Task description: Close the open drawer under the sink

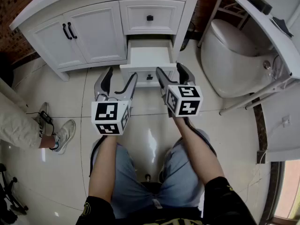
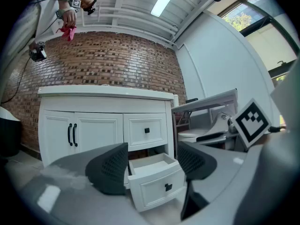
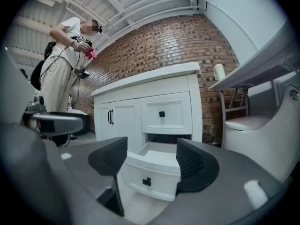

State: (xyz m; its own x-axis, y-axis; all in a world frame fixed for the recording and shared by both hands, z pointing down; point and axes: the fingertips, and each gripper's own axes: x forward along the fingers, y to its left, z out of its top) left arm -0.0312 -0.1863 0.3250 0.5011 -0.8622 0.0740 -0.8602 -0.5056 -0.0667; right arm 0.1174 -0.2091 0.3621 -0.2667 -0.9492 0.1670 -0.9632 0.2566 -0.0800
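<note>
We stand in a room with a red-brown brick wall (image 2: 108,60) and a glossy pale tiled floor (image 1: 56,182) that throws back the ceiling lights. Against the bricks stands a white painted vanity cabinet (image 1: 93,36) with framed panel fronts and a smooth white top. Just to its right sits a rounded white toilet (image 1: 229,60) with its lid down. Under the closed upper drawer (image 1: 150,17), the lower drawer (image 1: 149,55) is pulled well out over the floor, its white inside bare and its panelled front facing us. Our left hand-held gripper (image 1: 122,75) and right hand-held gripper (image 1: 169,69) hover side by side just short of that front. Each has its jaws spread wide and grips nothing, with the drawer showing through the gap. Their pads (image 2: 110,168) are dark grey with a fine meshed texture. Each gripper carries a white cube printed with black square marker patterns, the left cube (image 1: 110,117) and the right cube (image 1: 184,100). The cabinet doors have slim black bar handles (image 1: 69,31), and the open drawer has a small black square knob (image 1: 149,77).
</note>
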